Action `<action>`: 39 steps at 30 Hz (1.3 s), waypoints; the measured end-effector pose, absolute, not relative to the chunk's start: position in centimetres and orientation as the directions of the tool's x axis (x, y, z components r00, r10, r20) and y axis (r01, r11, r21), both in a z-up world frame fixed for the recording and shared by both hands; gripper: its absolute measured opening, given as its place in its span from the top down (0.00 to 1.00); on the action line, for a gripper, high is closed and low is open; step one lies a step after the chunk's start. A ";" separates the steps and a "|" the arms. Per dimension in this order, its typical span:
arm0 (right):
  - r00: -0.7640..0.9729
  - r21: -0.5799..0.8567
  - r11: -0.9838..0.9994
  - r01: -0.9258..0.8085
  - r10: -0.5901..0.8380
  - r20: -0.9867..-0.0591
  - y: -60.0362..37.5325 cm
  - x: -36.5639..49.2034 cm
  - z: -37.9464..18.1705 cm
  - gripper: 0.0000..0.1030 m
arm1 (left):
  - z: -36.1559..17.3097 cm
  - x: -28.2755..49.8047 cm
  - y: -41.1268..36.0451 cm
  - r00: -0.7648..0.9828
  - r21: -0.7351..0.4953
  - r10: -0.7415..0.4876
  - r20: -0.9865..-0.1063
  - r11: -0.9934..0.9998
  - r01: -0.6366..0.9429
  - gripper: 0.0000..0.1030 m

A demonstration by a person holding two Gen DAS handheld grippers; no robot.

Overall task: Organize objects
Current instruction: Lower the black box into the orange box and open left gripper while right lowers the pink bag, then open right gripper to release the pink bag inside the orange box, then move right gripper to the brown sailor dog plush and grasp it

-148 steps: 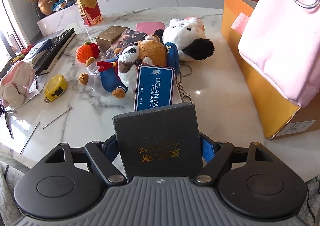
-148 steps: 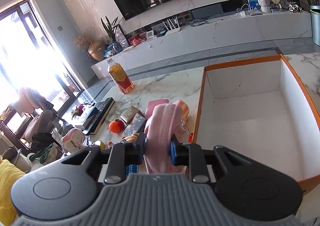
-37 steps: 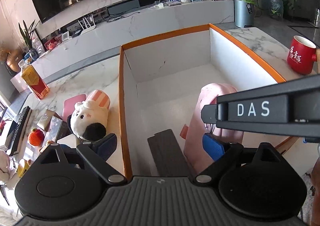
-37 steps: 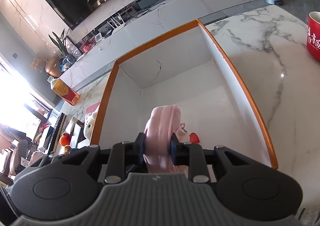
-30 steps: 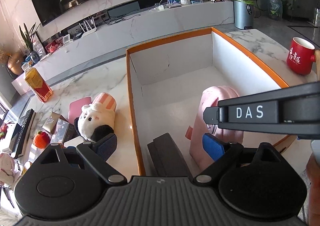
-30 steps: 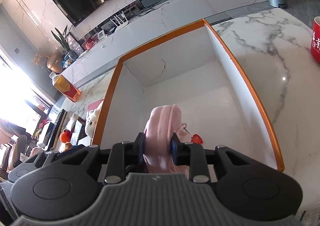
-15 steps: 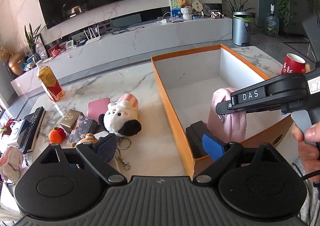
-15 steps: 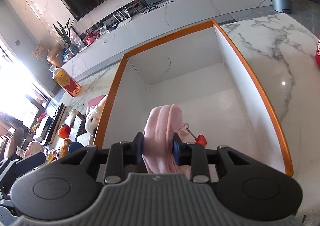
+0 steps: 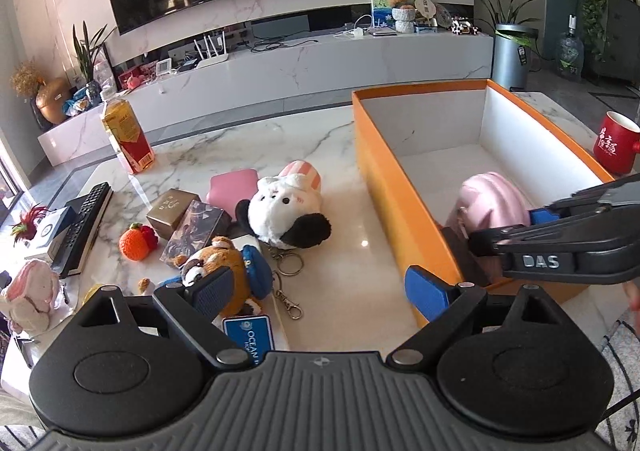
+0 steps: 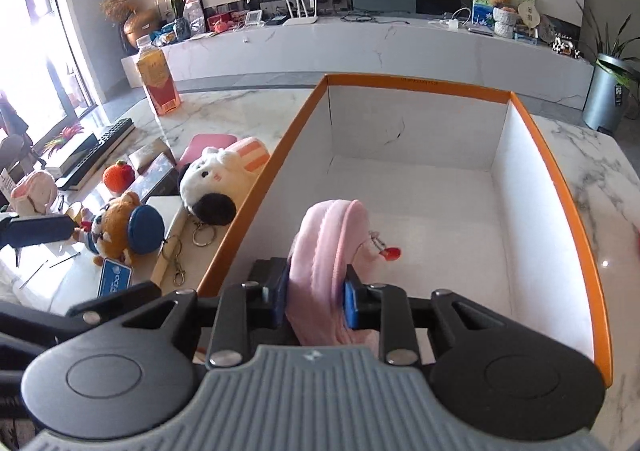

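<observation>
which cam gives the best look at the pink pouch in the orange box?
Right wrist: the pink pouch sits centred between the right gripper, whose jaws are opening, zipper edge and red charm visible. Left wrist shows only its rounded top above the orange box wall, partly hidden by the gripper.

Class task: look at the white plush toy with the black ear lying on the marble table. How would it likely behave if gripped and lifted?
The white plush toy looks soft and stuffed, so it would probably squash between pads and weigh little. Its rounded body might roll slightly if nudged. The keyring lying at its near side, if attached, would likely dangle.
</observation>
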State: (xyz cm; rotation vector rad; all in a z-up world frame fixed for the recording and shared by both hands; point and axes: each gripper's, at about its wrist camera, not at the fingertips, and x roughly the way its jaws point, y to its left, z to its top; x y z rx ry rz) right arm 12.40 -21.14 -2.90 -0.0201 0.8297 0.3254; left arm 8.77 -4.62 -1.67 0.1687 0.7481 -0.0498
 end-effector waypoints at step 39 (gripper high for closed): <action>0.506 0.351 0.814 -0.464 0.568 -0.649 -7.0 10.8 -0.1 0.06 | -0.5 8.6 12.9 0.599 -0.079 0.128 -0.790 0.949 -0.307 0.00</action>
